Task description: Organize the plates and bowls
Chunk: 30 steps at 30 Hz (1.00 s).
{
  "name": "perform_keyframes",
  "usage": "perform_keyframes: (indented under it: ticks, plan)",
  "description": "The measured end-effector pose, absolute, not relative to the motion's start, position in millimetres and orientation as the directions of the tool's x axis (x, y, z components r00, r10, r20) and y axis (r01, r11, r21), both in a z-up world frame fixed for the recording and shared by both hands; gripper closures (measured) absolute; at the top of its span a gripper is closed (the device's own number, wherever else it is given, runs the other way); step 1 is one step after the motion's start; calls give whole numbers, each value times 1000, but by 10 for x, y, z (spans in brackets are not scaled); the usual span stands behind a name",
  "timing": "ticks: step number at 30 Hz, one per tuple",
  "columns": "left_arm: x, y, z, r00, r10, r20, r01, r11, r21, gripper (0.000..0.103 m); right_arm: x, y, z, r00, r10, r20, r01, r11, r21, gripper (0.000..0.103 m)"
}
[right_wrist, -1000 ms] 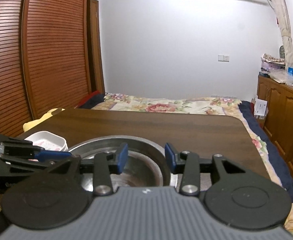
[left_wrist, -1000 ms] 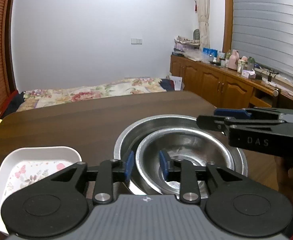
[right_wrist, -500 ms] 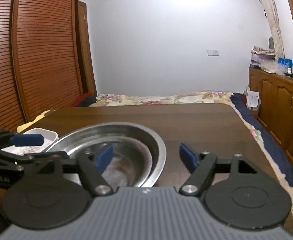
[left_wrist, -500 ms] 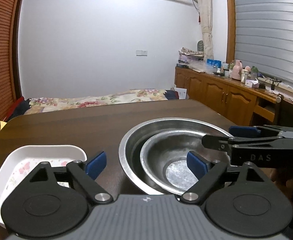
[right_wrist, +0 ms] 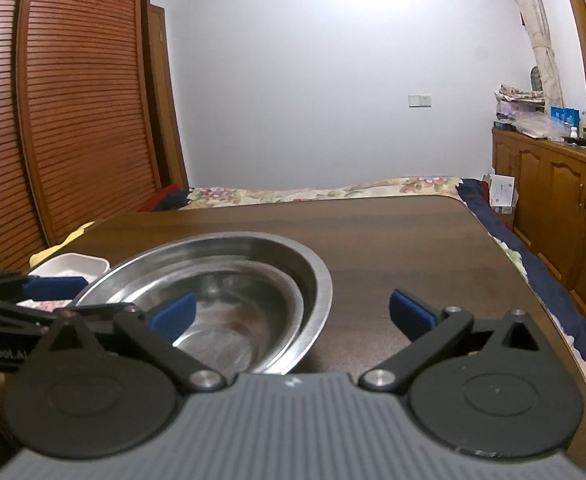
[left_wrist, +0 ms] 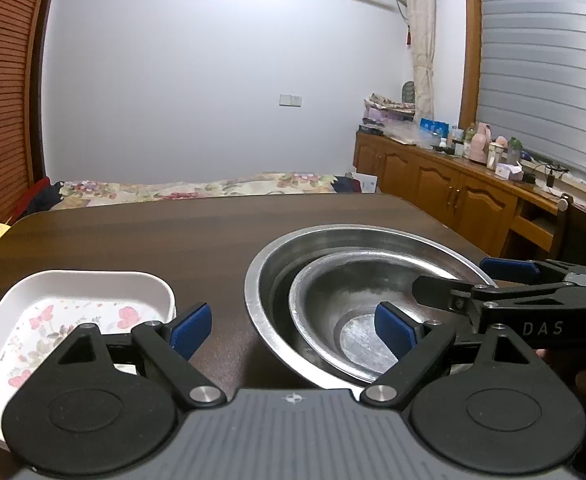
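Observation:
A small steel bowl sits nested inside a large steel bowl on the dark wooden table. A white floral dish lies to their left. My left gripper is open and empty, raised near the bowls' near-left rim. My right gripper is open and empty above the large bowl's near-right rim; it also shows in the left wrist view. The small bowl and the white dish show in the right wrist view too.
The table's right edge borders a bed with a floral cover. Wooden cabinets with bottles stand along the right wall. A slatted wardrobe stands on the left.
Both grippers opened wide, let go of the bowls' rims and rose slightly. The small bowl stays nested in the large one.

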<state>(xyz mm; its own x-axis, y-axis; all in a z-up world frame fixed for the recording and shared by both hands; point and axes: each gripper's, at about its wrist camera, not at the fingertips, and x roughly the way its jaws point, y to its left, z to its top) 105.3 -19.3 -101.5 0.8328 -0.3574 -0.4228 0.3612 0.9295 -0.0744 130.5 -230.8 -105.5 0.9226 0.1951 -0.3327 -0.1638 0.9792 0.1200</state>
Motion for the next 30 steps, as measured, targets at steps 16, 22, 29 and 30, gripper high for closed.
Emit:
perform_keyframes:
  ticks: [16, 22, 29, 30]
  plan:
    - [1173, -120, -994, 807, -375, -456, 363, 924, -118, 66, 1351, -2348, -1081, 898, 196, -394, -141, 976, 164, 57]
    - [1189, -115, -991, 809, -374, -454, 358, 925, -125, 69, 1347, -2336, -1089, 891, 222, -397, -157, 969, 191, 70]
    - [1165, -126, -983, 811, -371, -453, 359, 926, -116, 70, 1327, -2324, -1081, 889, 234, -394, -168, 966, 194, 75]
    - [1159, -128, -980, 812, -369, -452, 359, 927, -113, 70, 1323, -2330, -1077, 888, 239, -392, -171, 965, 200, 75]
